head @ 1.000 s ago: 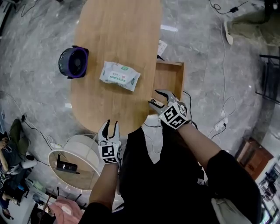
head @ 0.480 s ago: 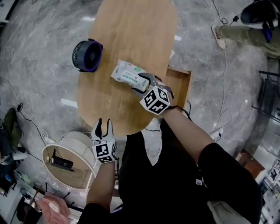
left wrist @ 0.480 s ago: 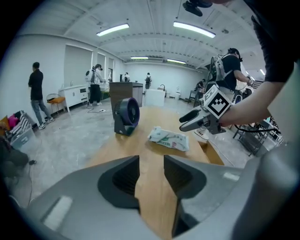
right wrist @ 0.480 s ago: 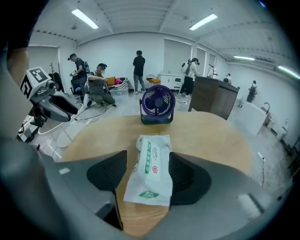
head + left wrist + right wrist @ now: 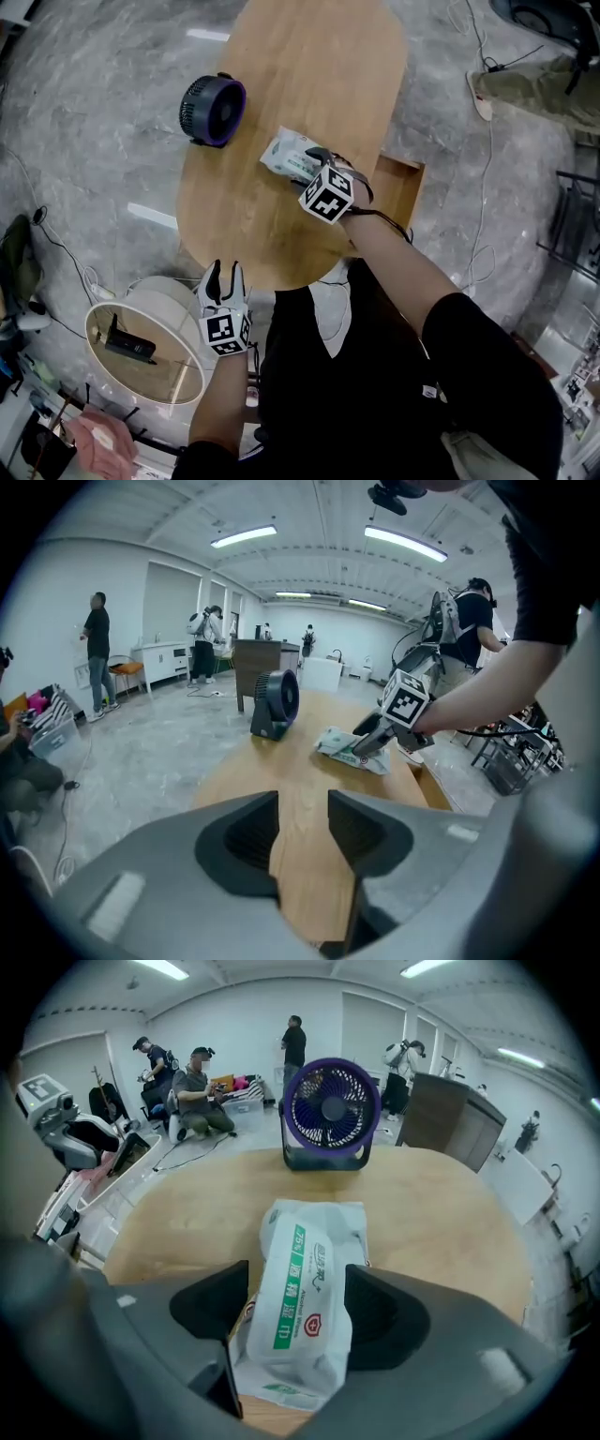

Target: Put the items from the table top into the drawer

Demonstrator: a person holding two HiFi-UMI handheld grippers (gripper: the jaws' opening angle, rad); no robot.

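Observation:
A white and green pack of wet wipes (image 5: 284, 155) lies flat on the oval wooden table (image 5: 309, 56). My right gripper (image 5: 314, 161) has come down over its near end. In the right gripper view the pack (image 5: 305, 1279) sits between the two jaws of that gripper (image 5: 298, 1314), which have just been opening and stand wide, not squeezing it. The open drawer (image 5: 403, 187) shows at the table's right edge. My left gripper (image 5: 223, 278) hangs off the table's near edge, jaws a little apart with nothing between them (image 5: 303, 832).
A purple and black desk fan (image 5: 212, 110) stands on the table's left edge, just beyond the pack (image 5: 326, 1113). A round white side table (image 5: 94, 323) with a black object on it sits on the floor at lower left. Cables cross the floor. People stand farther off.
My right gripper has left the drawer side and swung left and down onto the wipes pack, jaws now around it. The left gripper has drifted a little along the table's near edge.

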